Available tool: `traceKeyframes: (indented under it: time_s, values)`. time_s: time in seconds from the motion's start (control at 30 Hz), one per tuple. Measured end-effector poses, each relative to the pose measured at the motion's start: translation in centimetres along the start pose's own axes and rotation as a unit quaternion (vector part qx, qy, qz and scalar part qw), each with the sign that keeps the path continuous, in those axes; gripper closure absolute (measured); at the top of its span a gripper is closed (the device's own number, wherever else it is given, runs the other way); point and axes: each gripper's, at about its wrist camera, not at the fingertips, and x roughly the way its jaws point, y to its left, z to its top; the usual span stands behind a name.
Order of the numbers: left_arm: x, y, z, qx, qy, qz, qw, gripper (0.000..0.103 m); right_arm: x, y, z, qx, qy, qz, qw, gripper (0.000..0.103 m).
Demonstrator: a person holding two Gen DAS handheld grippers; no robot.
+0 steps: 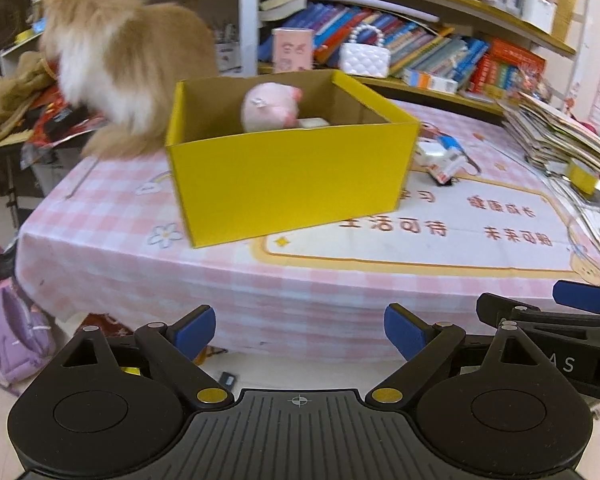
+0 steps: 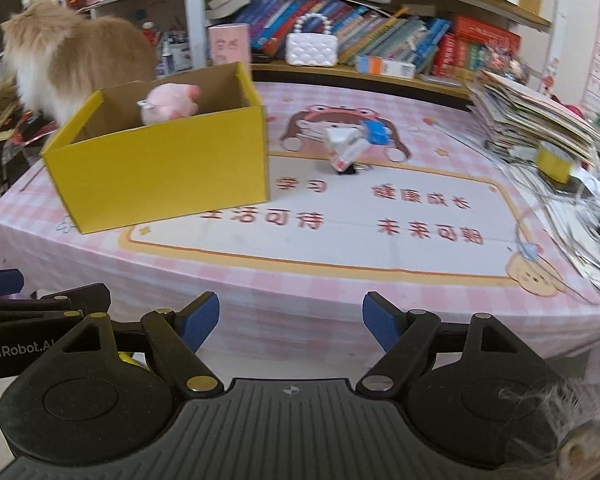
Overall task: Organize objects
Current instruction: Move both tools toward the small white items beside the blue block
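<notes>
Both grippers hang back off the counter's near edge, empty. Left gripper released, jaws wide; right gripper likewise spread. Yellow box sits on the counter's left part, pink plush inside. Small toys lie just right of the box. Fluffy cat stands behind the box's far left corner.

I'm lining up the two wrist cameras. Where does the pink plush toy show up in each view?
Left wrist view: the pink plush toy sits inside the yellow box, upper centre of the picture.
Right wrist view: the pink plush toy is in the same yellow box, upper left.
Shared landmark: the white quilted purse on the shelf behind the table.
</notes>
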Motion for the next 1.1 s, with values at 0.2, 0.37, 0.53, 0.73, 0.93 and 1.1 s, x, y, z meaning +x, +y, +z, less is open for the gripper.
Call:
traceKeyframes:
  time_s: [0.2, 0.37, 0.53, 0.73, 0.93, 1.1]
  values:
    - [0.8, -2.4, 0.5, 0.029, 0.003, -0.031, 0.9991, 0.010, -0.3, -2.3, -0.3, 0.030, 0.003, -0.033, 0.999, 0.023]
    - [1.6, -4.0, 1.2, 0.046, 0.004, -0.048, 0.9978, 0.010, -0.2, -4.0, -0.2, 0.047, 0.003, -0.052, 0.998, 0.022]
    - [2.6, -5.6, 2.1, 0.054, 0.007, -0.059, 0.9968, 0.010, 0.3, -5.7, 0.2, 0.055, 0.005, -0.065, 0.996, 0.022]
    - [4.3, -7.8, 3.5, 0.058, 0.010, -0.068, 0.9960, 0.009, 1.6, -8.0, 1.4, 0.057, 0.010, -0.076, 0.995, 0.022]
    - [6.1, -10.2, 5.2, 0.060, 0.011, -0.066, 0.9959, 0.009, 3.3, -10.6, 3.2, 0.057, 0.014, -0.076, 0.995, 0.022]
    - [7.8, -12.1, 6.8, 0.057, 0.010, -0.061, 0.9965, 0.009, 5.1, -12.8, 5.0, 0.056, 0.016, -0.072, 0.996, 0.022]
